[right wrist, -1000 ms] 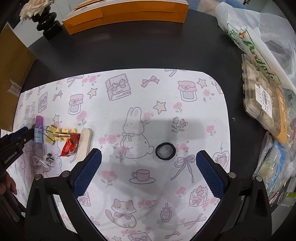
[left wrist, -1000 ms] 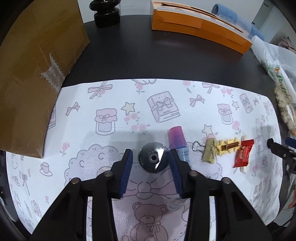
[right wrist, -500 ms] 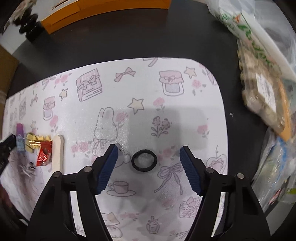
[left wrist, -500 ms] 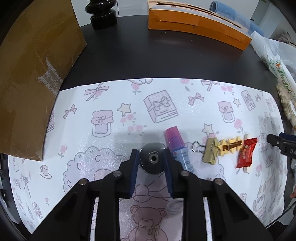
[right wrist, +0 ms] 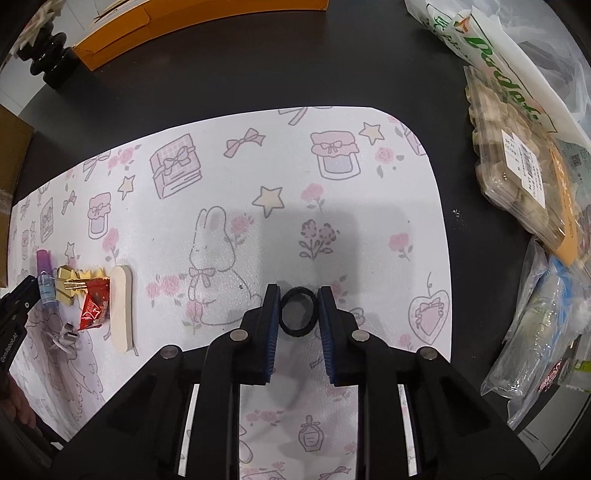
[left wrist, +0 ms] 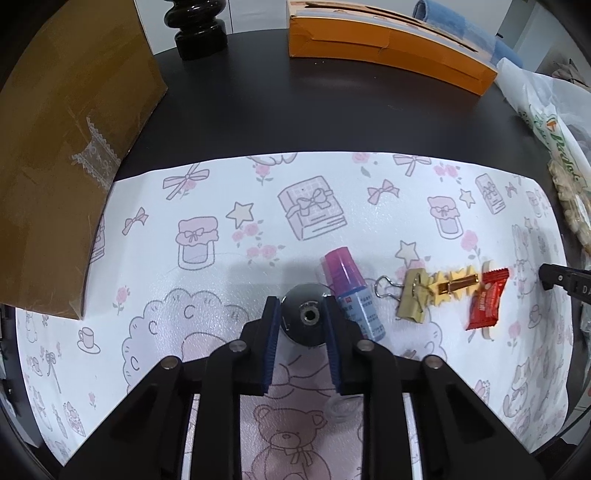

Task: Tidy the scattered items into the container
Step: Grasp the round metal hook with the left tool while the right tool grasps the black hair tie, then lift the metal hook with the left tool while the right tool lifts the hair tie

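Note:
In the left wrist view my left gripper (left wrist: 302, 307) is shut on a round metal disc (left wrist: 308, 320) with a centre hole, low over the patterned mat (left wrist: 221, 206). Just right of it lie a purple-capped bottle (left wrist: 349, 291), a gold binder clip (left wrist: 410, 301), a yellow star clip (left wrist: 456, 285) and a red candy wrapper (left wrist: 485, 304). In the right wrist view my right gripper (right wrist: 298, 295) is shut on a black hair tie (right wrist: 297, 314), squeezed into an oval. A wooden stick (right wrist: 122, 308) and a small cable (right wrist: 64, 338) lie at the far left.
A brown cardboard box (left wrist: 66, 147) stands at the mat's left edge. An orange carton (left wrist: 388, 48) and a black stand (left wrist: 199, 29) sit at the back of the dark table. Snack bags (right wrist: 517, 177) crowd the right side.
Both grippers went from open to shut: the left closed on the metal disc, the right moved forward over the hair tie and closed on it.

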A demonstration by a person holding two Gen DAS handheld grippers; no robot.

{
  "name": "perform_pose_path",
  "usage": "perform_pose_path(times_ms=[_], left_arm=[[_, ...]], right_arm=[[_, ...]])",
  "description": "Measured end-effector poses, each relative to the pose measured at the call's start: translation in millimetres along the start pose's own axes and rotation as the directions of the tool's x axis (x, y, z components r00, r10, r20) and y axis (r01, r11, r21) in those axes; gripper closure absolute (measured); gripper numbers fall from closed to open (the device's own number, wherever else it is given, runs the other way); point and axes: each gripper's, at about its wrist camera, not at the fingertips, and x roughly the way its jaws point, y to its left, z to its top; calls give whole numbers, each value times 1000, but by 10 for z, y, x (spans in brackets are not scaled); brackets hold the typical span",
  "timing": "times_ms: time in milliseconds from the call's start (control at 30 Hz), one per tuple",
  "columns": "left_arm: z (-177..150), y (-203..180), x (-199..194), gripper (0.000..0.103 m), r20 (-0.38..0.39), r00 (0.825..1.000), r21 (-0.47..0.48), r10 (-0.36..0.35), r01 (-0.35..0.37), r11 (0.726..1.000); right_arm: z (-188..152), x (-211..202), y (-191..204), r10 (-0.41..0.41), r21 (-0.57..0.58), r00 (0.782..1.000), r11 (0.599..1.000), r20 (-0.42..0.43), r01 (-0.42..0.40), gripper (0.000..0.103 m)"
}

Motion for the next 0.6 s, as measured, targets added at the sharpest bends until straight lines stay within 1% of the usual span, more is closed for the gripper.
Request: perform_pose_path(times_ms=[167, 200, 233, 600], left_arm=[[4, -24, -23, 80, 6, 1000, 1, 0, 0, 1000], [16, -21, -27, 82, 8, 1000, 3, 1, -1, 1000], [24, -21, -42, 92, 10, 1000, 3, -2, 1, 1000], [9, -6, -376, 93, 56, 998, 7, -11, 10, 1000]], right_arm=[[5, -87, 13, -1, -4, 1000, 1000, 17, 1, 82], [4, -114, 26, -3, -9, 1000, 1000, 23, 3, 82], [3, -142, 40, -5, -14, 1000, 1000, 30, 5, 82], [-34, -453, 180, -3, -51, 995, 999, 95, 8, 82]])
